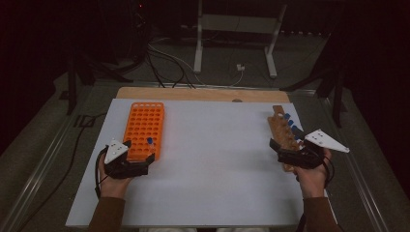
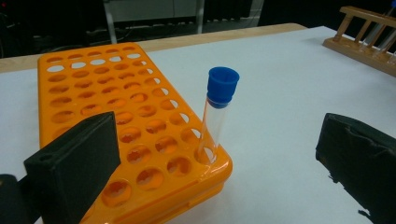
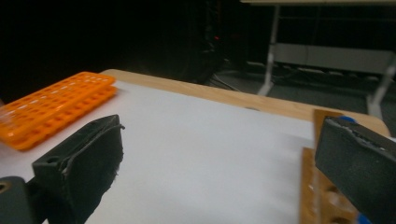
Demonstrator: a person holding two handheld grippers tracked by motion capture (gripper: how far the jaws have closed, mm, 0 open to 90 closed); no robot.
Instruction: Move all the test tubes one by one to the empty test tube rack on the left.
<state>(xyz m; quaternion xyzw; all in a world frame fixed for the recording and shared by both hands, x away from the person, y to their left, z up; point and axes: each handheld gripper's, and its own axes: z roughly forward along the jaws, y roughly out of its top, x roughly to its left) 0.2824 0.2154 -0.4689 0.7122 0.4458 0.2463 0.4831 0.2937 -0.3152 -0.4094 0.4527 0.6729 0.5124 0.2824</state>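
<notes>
dark room behind, with table legs and cables on the floor; up front a white sheet [image 1: 212, 164] over a wooden tabletop. near the left edge, an orange plastic tube rack with many round holes [image 1: 143, 129], and standing upright in a hole at its near right corner, a clear test tube with a blue cap [image 2: 216, 114]. left gripper [image 2: 215, 163] just short of that corner, jaws spread wide with the tube between them but untouched — released, by the look of it. right gripper [image 3: 215, 172] also gaping, nothing between the jaws, hovering over the near end of a wooden rack [image 1: 284, 135] holding more blue-capped tubes [image 1: 290, 122]. judged step: one tube delivered, next pick being lined up. next move likely calls for squaring the right jaws around one tube just under the cap, closing gently, then lifting straight up to clear the wooden rail.
</notes>
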